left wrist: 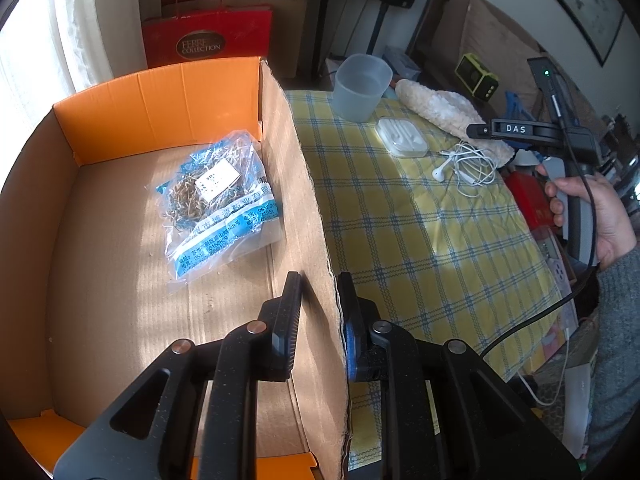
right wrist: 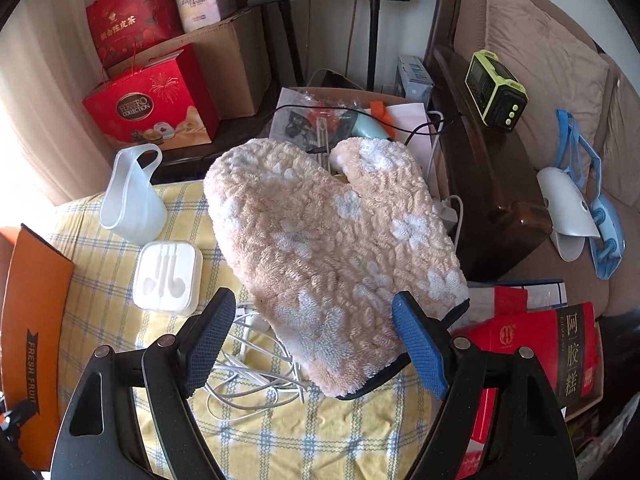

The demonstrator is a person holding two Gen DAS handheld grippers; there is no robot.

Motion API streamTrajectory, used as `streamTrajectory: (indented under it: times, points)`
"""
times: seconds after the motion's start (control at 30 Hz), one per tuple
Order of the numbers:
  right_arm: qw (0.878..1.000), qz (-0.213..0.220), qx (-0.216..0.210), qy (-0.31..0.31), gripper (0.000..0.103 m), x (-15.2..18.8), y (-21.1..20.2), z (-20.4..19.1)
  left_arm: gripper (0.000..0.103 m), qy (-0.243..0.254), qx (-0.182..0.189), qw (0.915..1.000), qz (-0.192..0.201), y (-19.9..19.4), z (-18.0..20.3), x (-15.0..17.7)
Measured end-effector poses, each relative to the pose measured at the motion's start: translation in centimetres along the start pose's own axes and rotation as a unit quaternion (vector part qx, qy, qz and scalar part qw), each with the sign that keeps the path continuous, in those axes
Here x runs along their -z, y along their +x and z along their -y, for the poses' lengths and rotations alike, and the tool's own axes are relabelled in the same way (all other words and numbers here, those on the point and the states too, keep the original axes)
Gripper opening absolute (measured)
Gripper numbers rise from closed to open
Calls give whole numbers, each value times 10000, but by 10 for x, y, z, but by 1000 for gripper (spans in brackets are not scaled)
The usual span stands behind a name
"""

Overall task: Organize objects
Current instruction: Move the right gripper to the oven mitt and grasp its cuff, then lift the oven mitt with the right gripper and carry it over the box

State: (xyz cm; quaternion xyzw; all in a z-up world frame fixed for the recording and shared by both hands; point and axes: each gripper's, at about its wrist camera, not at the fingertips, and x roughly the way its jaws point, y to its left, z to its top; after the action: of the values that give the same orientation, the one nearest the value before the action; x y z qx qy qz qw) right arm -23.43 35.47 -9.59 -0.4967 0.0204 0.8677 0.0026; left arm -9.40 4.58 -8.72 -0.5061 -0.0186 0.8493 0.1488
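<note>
My left gripper (left wrist: pixel 320 320) is shut on the right wall of a cardboard box (left wrist: pixel 316 208), one finger inside and one outside. A clear bag of dried herbs (left wrist: pixel 216 200) lies on the box floor. My right gripper (right wrist: pixel 316 340) is open, and its fingers straddle the cuff end of a fluffy beige mitt (right wrist: pixel 332 240) without pressing on it. The mitt lies on the yellow checked tablecloth (right wrist: pixel 280 440). To its left are a white earphone case (right wrist: pixel 168 276), tangled white earphones (right wrist: pixel 248 380) and a translucent cup (right wrist: pixel 134 196).
A hand (left wrist: pixel 592 208) holds the right gripper's handle at the table's right edge. The box's orange flap (right wrist: pixel 32 320) stands left of the mitt. Red boxes (right wrist: pixel 532 344) sit by the right edge, with gift bags (right wrist: pixel 152 108) and a sofa (right wrist: pixel 540 60) behind.
</note>
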Motion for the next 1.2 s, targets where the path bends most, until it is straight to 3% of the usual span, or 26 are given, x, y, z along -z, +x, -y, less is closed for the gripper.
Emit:
streamTrajectory:
  times: [0.07,0.13,0.33,0.63,0.93,1.2]
  points:
    - [10000,-40,35,-3,74,0,4,-1,17,0,0,10000,2,0,0,0]
    - [9999,-95,50,-9,55,1,9,0,17,3,-5,10000,1,0,0,0]
    - [10000,-55,-33,26,19,0,7,1,17,0,-1,10000,2,0,0,0]
    - [9985,526,75,157,13,-15,-30,7,16,19,-40,10000,21,-1,1,0]
    - [9948,996,-104,184,12,-30,-86,5,15,-5,-50,10000,36,0,0,-1]
    - [9890,1295,-698,-127,12,-38,-142,-32,15,-30,-93,9999,78,-1,-1,0]
